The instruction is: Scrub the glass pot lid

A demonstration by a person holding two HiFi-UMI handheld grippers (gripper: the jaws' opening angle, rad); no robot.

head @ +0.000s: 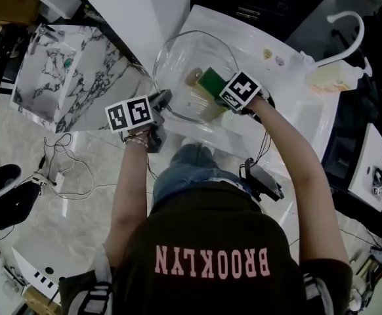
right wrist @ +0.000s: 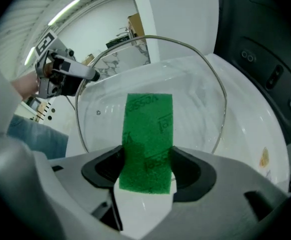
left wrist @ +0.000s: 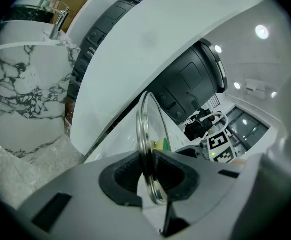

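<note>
The glass pot lid is held up on edge over a white counter. My left gripper is shut on the lid's metal rim, which runs edge-on between the jaws. My right gripper is shut on a green scouring sponge, and the sponge lies flat against the lid's glass face. The left gripper shows through the glass at the lid's far rim.
A marble-patterned block stands to the left of the counter. A white curved faucet and a pale bottle sit at the right. Cables trail on the floor. A dark appliance looms behind the lid.
</note>
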